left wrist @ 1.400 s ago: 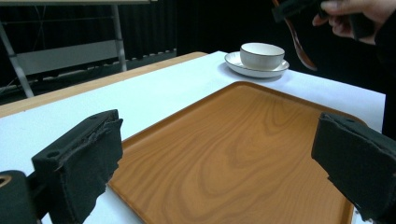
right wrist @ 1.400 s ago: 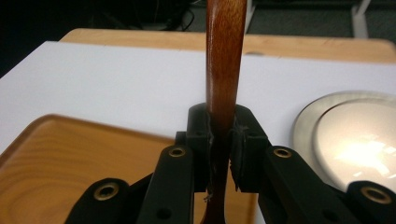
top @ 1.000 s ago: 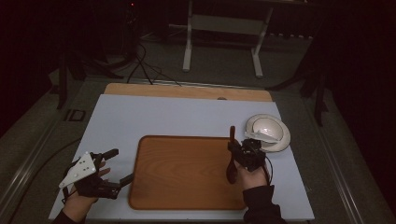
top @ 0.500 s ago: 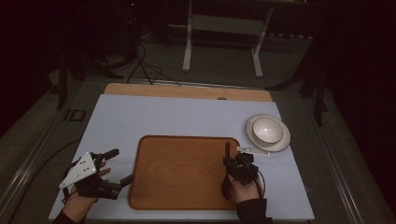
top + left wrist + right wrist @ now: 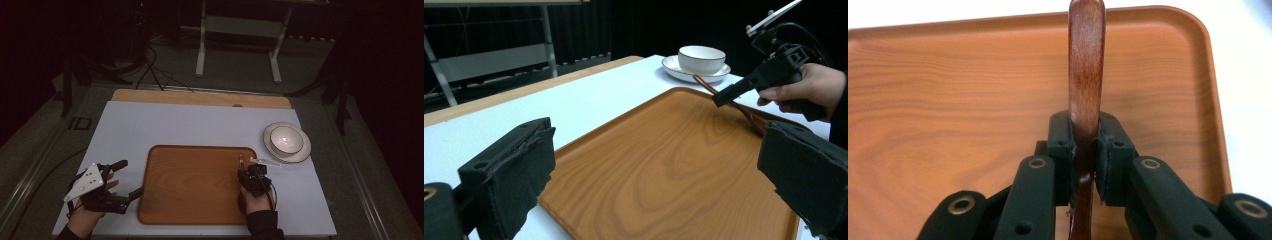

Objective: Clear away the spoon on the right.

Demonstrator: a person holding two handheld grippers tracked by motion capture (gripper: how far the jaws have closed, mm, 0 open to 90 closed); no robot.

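Two grippers at a white counter (image 5: 200, 125); the right gripper (image 5: 246, 175) holds a wooden utensil (image 5: 1087, 60) over a tray (image 5: 195, 185).
Its jaws pinch the utensil's thin handle, low above the tray's right side. The left gripper (image 5: 122, 177) hovers off the tray's left edge, jaws wide and empty. The narrow grip could let the utensil pivot or slip, and a careless swing might hit the bowl (image 5: 286, 139) on its saucer (image 5: 302, 152).

My high view looks down from above; both gripper views sit low and close, sharing the tray (image 5: 192, 185).
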